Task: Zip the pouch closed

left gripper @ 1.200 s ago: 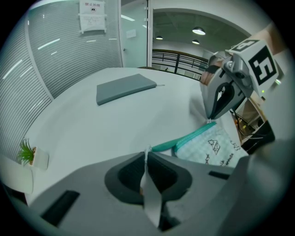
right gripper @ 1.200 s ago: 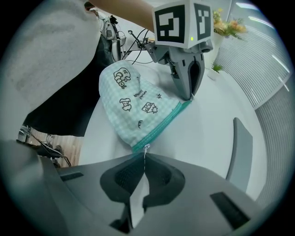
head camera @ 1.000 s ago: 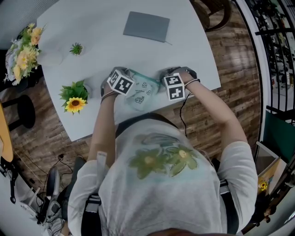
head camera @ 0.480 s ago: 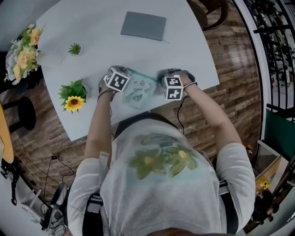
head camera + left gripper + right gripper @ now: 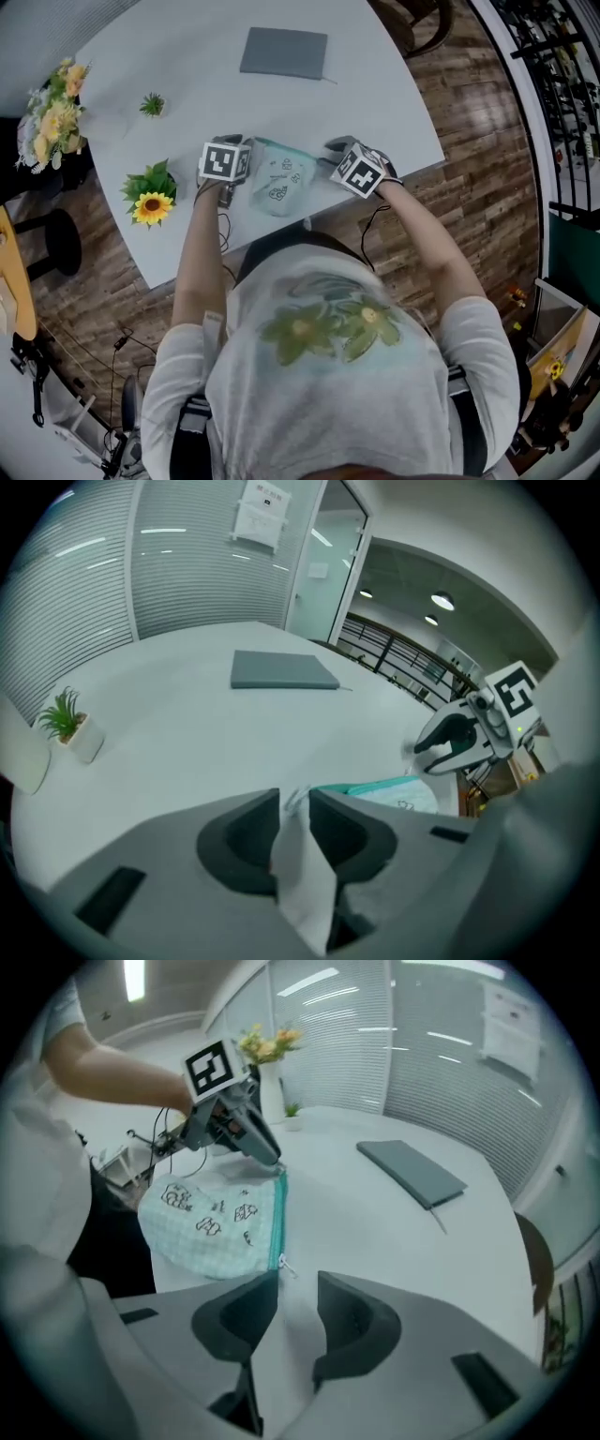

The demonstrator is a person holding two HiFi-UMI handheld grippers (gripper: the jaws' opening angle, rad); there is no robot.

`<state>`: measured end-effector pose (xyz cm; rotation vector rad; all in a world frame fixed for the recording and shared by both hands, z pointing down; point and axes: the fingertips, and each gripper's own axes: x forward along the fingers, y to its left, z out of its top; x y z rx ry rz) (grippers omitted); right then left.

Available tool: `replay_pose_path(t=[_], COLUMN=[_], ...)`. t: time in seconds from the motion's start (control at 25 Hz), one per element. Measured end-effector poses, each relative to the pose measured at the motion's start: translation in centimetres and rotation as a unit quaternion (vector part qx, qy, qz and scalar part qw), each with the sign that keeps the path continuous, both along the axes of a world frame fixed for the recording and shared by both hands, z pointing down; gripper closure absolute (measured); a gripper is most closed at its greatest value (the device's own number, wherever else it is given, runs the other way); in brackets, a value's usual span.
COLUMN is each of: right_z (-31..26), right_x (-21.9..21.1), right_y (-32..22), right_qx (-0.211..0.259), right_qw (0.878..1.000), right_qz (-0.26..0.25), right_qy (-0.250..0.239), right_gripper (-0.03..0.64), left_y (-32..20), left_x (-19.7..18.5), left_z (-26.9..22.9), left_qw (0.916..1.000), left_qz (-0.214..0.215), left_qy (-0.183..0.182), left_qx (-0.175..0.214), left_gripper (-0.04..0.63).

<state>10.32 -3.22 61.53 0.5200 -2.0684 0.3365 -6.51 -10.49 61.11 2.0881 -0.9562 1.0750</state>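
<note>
Head view: shows pouch (image 5: 279,178) flat on white table (image 5: 187,75) near front edge, with left gripper (image 5: 242,161) at one end and right gripper (image 5: 330,157) at the other.

Left gripper view: shows jaws only a narrow gap apart, having just been opening, with pale strip of pouch end in the gap, not visibly squeezed.

Right gripper view: shows jaws well apart, having just been opening, holding nothing. Puts zip pull (image 5: 283,1265) just ahead of one jaw tip. Shows teal zipper (image 5: 277,1208) looking shut along pouch edge.

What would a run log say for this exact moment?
pouch: zip looks closed | left gripper: just opening, pouch between fingers | right gripper: just opened, empty
</note>
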Motion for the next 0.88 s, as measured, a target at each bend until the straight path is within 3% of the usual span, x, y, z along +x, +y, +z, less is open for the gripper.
replay_pose_path(t=[0.16,0.36,0.72,0.88], right_z=[-1.9,-4.9,-11.5,-14.1], right_x=[0.8,0.4,-1.1,-1.3], right_y=[-0.9,-1.0,0.7,1.8], right_qx=[0.026,0.049,0.107,0.131], right_qw=[0.993,0.971,0.929,0.914], right_qz=[0.1,0.189,0.266,0.289], right_qy=[-0.056,-0.137,-0.235,-0.254], right_gripper=[0.492,0.492,0.496,0.538], left_y=[0.3,1.4,4.2,5.5], left_x=[-0.3,-0.4,0.0,0.6], left_z=[-2.3,-4.8,-10.7,-13.4], left_qw=[0.9981,0.9918,0.9737,0.9645], left_qz=[-0.038,-0.073,-0.099,-0.104], left_qy=[0.036,0.065,0.088,0.1], left_qx=[0.031,0.082,0.185,0.221], left_gripper=[0.511,0.511,0.511,0.517])
